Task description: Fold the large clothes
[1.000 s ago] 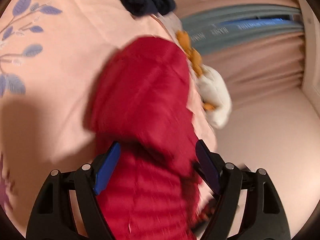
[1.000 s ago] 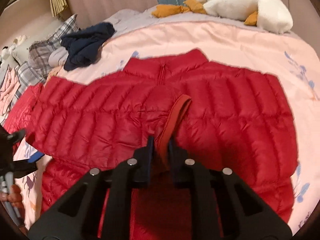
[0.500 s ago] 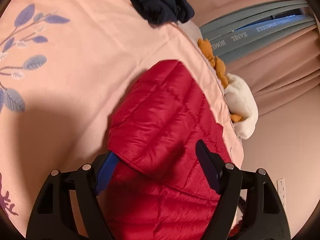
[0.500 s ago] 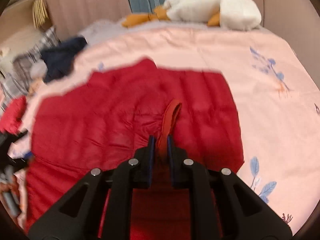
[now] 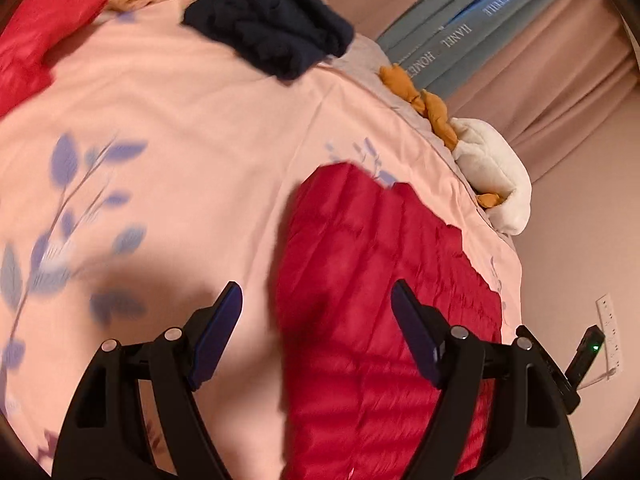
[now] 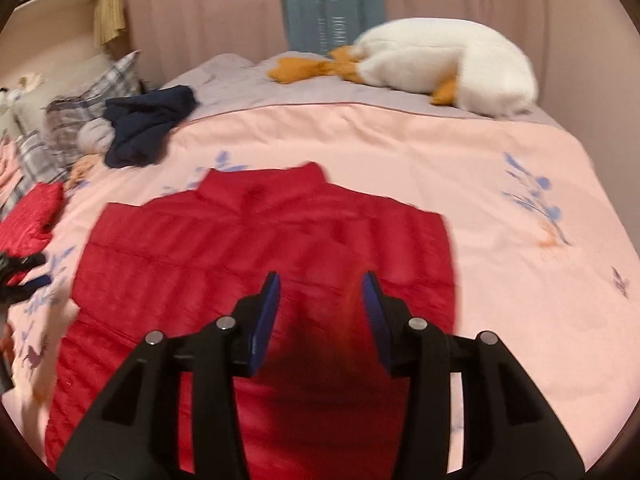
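Note:
A red quilted down jacket lies flat on the pink bedspread, collar toward the far side, both sleeves folded in over the body. It also shows in the left wrist view. My right gripper is open above the jacket's lower middle and holds nothing; a blurred orange-red cuff edge hangs by its right finger. My left gripper is open and empty above the jacket's left edge.
A dark navy garment lies at the far left of the bed, also seen in the left wrist view. A white plush goose lies along the far edge. Another red garment and plaid pillows are at left.
My right gripper has opened and let go of the red sleeve cuff, which now lies on the jacket. The left gripper stays open and has drawn back to the left of the jacket.

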